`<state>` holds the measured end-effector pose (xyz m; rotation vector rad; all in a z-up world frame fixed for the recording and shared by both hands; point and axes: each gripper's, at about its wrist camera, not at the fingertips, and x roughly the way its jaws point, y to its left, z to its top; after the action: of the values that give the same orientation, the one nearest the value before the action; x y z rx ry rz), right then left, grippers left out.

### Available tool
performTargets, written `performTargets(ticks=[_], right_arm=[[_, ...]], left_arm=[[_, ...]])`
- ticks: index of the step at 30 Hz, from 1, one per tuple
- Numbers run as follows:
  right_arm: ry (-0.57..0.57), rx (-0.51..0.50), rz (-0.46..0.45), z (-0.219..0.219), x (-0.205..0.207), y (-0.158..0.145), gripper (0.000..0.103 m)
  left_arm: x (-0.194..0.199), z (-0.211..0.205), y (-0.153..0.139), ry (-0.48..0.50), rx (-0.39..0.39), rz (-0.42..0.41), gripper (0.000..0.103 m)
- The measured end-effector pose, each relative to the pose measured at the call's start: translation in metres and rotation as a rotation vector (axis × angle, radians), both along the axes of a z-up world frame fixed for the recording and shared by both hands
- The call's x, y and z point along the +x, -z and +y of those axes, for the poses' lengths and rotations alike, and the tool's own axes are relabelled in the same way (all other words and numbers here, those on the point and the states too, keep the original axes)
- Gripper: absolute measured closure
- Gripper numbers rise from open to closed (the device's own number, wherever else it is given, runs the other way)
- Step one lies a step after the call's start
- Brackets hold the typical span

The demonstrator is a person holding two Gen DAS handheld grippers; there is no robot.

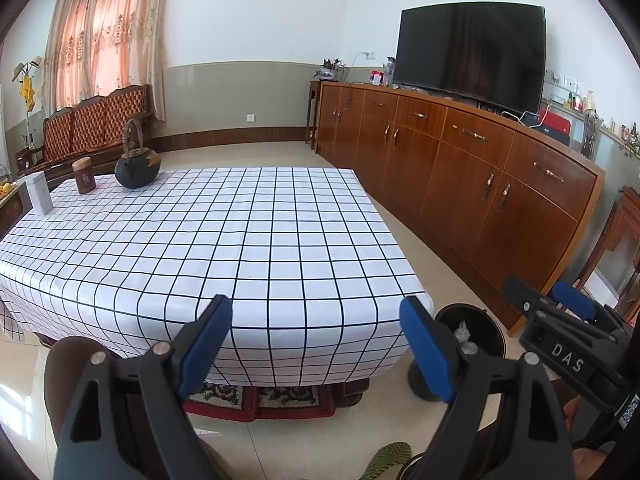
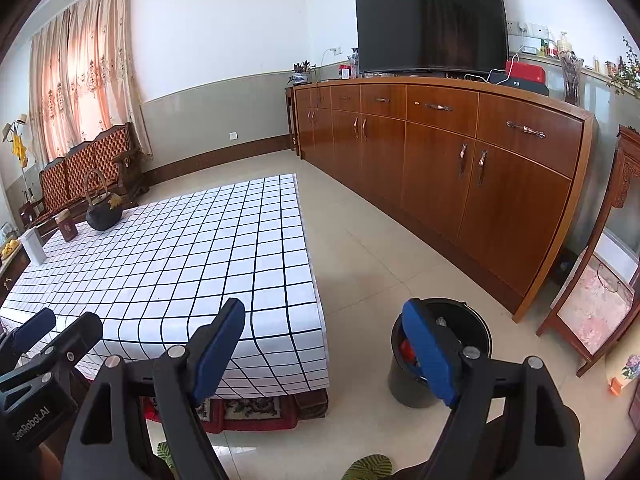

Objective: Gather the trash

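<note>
A black trash bin (image 2: 476,324) stands on the floor by the table's near right corner, with red and pale trash inside; it also shows in the left wrist view (image 1: 480,328). My left gripper (image 1: 316,344) is open and empty, held before the table's near edge. My right gripper (image 2: 324,344) is open and empty, between the table corner and the bin. The right gripper also shows at the right of the left wrist view (image 1: 560,312), and the left gripper at the lower left of the right wrist view (image 2: 52,328).
The table has a white checked cloth (image 1: 224,232) bearing a black kettle (image 1: 136,168), a brown tin (image 1: 83,176) and a white box (image 1: 39,194) at its far left. A long wooden sideboard (image 2: 460,168) with a TV (image 2: 432,16) lines the right wall. A bench (image 1: 92,124) stands at the back.
</note>
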<state>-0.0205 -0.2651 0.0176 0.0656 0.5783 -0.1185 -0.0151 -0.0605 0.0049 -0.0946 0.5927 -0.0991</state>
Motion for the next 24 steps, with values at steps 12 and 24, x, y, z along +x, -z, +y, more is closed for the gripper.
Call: performTargets(ticks=[12,24], right_arm=[[-0.004,0.011,0.013,0.0,0.001,0.0055,0.02],[-0.006,0.017,0.021,-0.0018,0.0015,0.0087,0.02]], left_arm=[[0.0006,-0.0015,0.0015,0.004,0.01,0.007,0.016],[0.0018,-0.0034,0.0038,0.005,0.016,0.015,0.016]])
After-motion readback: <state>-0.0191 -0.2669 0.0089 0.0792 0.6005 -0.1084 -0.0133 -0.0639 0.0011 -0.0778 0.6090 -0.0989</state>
